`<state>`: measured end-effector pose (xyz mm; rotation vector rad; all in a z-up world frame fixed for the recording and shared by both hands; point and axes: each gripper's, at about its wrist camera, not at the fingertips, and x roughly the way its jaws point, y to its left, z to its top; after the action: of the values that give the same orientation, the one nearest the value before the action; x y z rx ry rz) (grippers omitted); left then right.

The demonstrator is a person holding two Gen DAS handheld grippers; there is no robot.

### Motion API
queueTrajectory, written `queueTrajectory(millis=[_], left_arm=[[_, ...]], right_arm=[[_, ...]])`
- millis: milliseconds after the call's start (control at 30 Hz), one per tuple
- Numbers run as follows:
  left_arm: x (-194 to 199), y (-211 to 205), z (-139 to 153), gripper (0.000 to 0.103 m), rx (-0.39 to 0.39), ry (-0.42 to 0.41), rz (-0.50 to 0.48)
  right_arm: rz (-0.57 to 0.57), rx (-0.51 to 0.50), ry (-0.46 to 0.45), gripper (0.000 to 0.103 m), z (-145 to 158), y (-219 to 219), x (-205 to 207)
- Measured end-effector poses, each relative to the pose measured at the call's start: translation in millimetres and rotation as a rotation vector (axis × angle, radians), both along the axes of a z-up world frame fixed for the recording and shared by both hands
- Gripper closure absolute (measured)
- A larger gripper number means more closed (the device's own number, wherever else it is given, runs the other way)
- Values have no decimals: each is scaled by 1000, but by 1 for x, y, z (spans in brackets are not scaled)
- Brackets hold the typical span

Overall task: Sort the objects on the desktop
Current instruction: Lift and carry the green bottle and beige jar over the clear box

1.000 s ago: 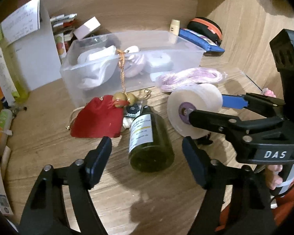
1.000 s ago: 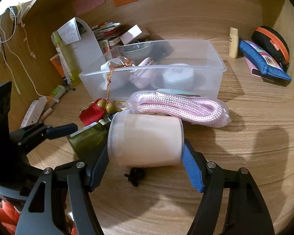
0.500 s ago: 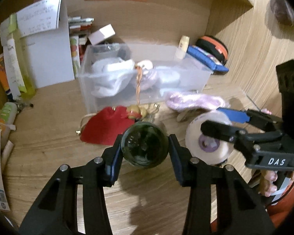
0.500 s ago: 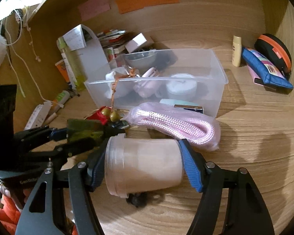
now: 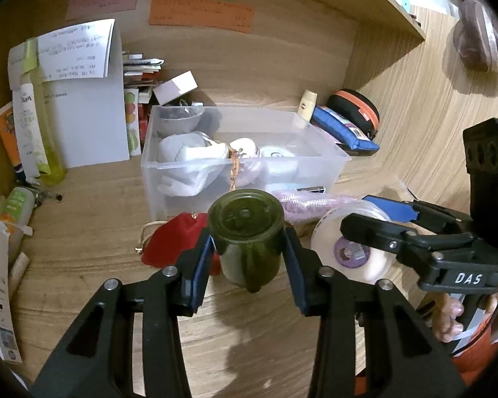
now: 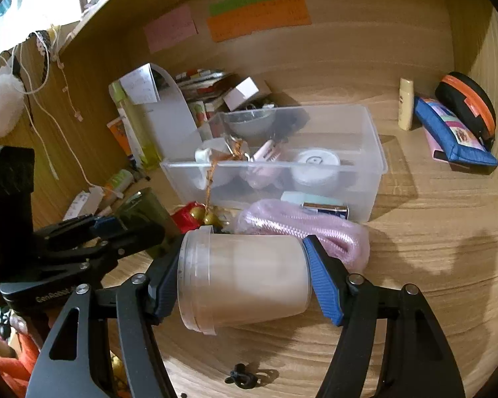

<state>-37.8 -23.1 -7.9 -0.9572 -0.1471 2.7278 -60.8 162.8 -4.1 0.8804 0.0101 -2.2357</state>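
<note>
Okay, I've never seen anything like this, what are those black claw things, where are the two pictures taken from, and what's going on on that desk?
There is no robot here. A person holds a hand-operated two-finger gripper in each hand, and each gripper carries a wide-angle camera that looks forward along its fingers. So each picture shows one gripper's own black arms at the bottom, and the other gripper at the side.

In the left camera's picture, the left gripper is closing its jaws around a dark green bottle, seen end-on. In the right camera's picture, the right gripper holds a white cylindrical container on its side.

Both hang over a wooden desk. On it stand a clear plastic bin with small white things inside, a red pouch, a bagged pink rope, and a blue pouch at the back.
</note>
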Motion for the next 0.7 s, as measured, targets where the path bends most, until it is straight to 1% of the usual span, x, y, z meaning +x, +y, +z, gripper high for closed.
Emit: queueTrajectory(millis=[133, 333, 500, 700], left_arm=[[-1, -5, 6, 62, 18, 10, 10], [-5, -16, 24, 62, 50, 43, 25], [-11, -22, 45, 62, 43, 92, 47], [-30, -32, 65, 62, 33, 135, 76]], right_arm=[[16, -15, 12, 38, 10, 0, 1], [31, -27, 43, 38, 28, -2, -1], [25, -40, 73, 38, 43, -2, -7], [10, -58, 107, 38, 60, 0, -21]])
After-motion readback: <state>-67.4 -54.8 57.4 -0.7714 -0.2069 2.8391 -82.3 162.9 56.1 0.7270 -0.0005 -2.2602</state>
